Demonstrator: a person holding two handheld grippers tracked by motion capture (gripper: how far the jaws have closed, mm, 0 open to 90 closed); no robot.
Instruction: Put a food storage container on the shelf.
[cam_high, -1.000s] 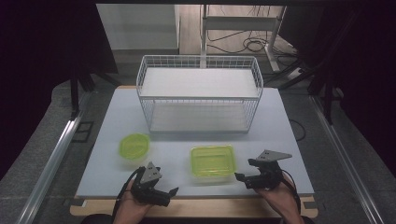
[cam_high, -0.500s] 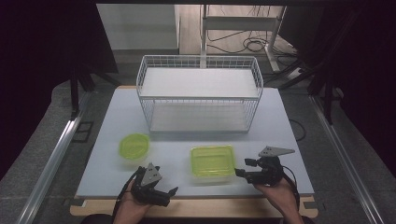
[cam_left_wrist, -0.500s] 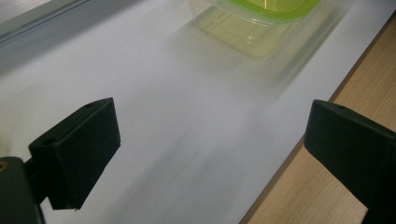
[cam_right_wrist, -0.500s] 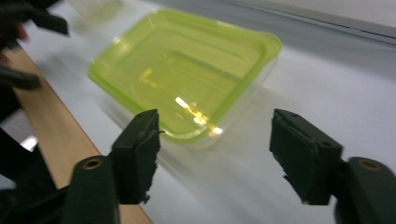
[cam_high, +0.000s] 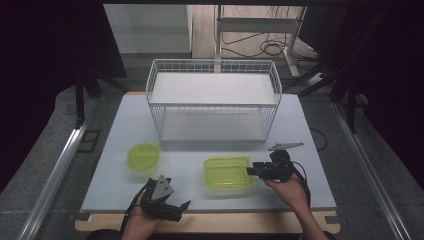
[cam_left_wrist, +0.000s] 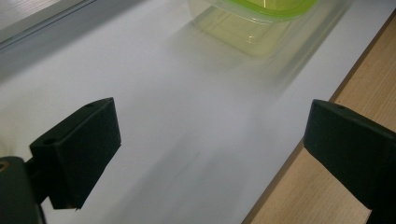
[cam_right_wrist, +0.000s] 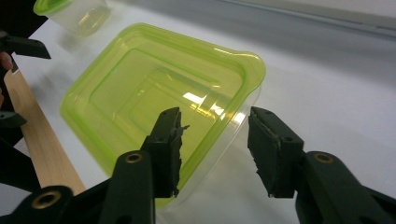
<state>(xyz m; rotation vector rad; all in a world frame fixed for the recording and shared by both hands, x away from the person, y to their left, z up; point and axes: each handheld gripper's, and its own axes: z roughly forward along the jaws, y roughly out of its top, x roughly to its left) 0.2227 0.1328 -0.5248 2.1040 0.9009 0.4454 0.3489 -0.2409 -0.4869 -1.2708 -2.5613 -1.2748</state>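
Now the right hand-held gripper (cam_right_wrist: 212, 149) straddles the square container's (cam_right_wrist: 154, 93) rim, jaws open; left hand-held gripper (cam_left_wrist: 210, 154) gapes.

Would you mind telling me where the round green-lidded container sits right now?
In the high view, the round container stands on the table's left side, left of the square container and in front of the wire basket.

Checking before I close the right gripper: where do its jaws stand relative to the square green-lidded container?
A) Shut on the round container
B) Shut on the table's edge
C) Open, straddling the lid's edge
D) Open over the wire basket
C: the right gripper is open, one jaw over the square container's lid, one outside.
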